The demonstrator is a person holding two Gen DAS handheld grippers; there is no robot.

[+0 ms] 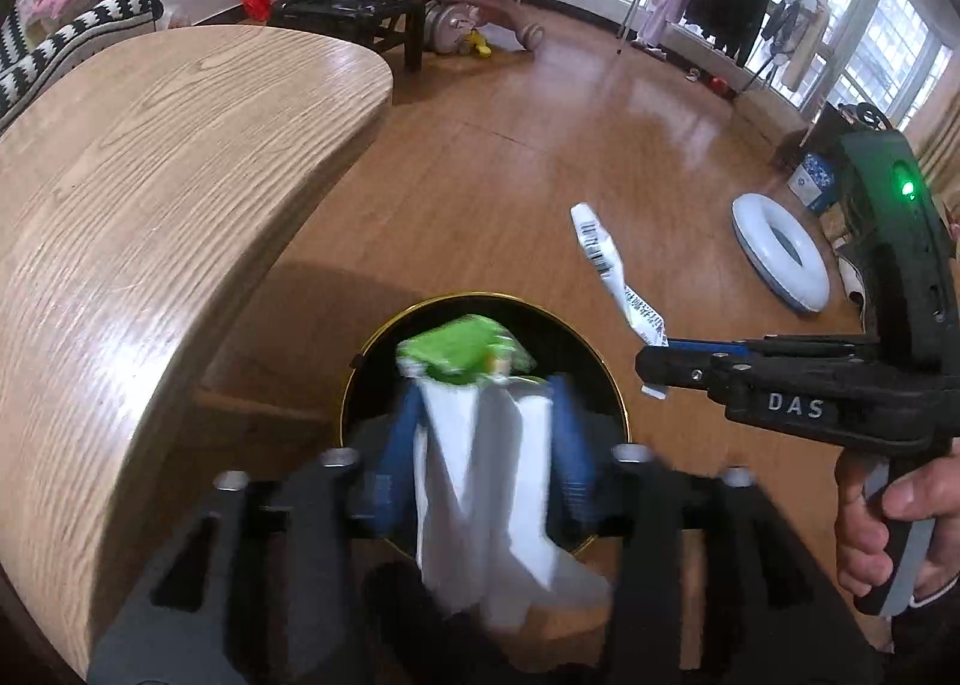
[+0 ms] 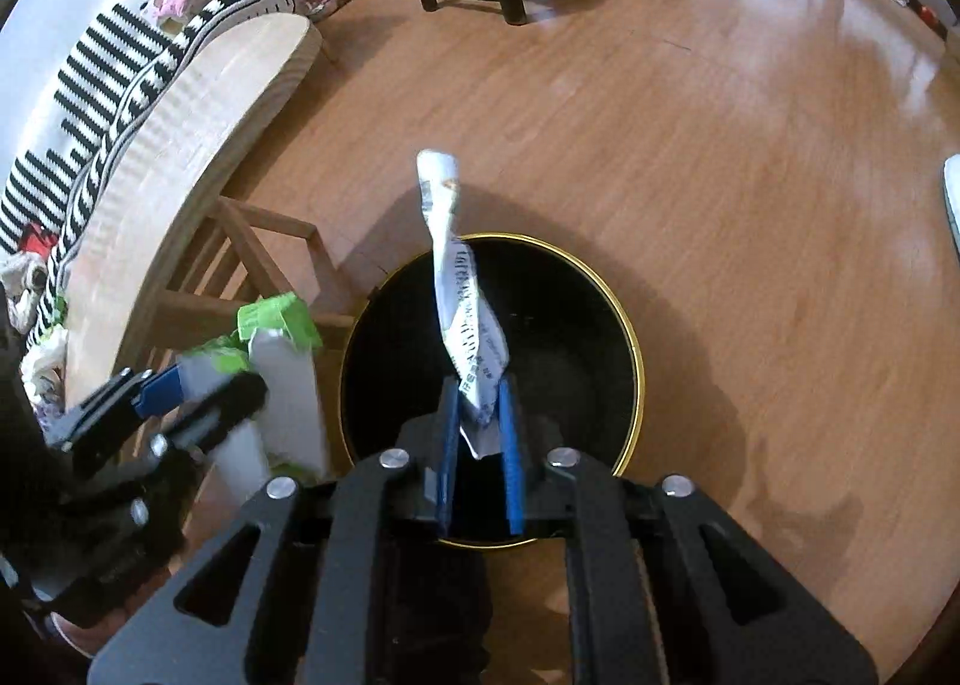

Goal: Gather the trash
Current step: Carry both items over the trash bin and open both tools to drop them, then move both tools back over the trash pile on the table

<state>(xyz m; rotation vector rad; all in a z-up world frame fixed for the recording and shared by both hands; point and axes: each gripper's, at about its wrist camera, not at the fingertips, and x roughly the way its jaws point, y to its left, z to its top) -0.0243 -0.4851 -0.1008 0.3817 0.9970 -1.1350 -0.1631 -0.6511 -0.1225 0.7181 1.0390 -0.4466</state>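
Black bin (image 2: 540,325) (gold rim), green-and-white wrapper (image 1: 474,385), black-and-white striped sofa (image 2: 102,84).

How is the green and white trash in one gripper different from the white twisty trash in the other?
The green and white wrapper is wide, with a bright green end; the twisted wrapper is narrow, white, with printed text and a barcode. The left gripper holds the first, the right gripper the second. The first looks blurred; the second looks sharp and sticks up. Both are over the black bin.
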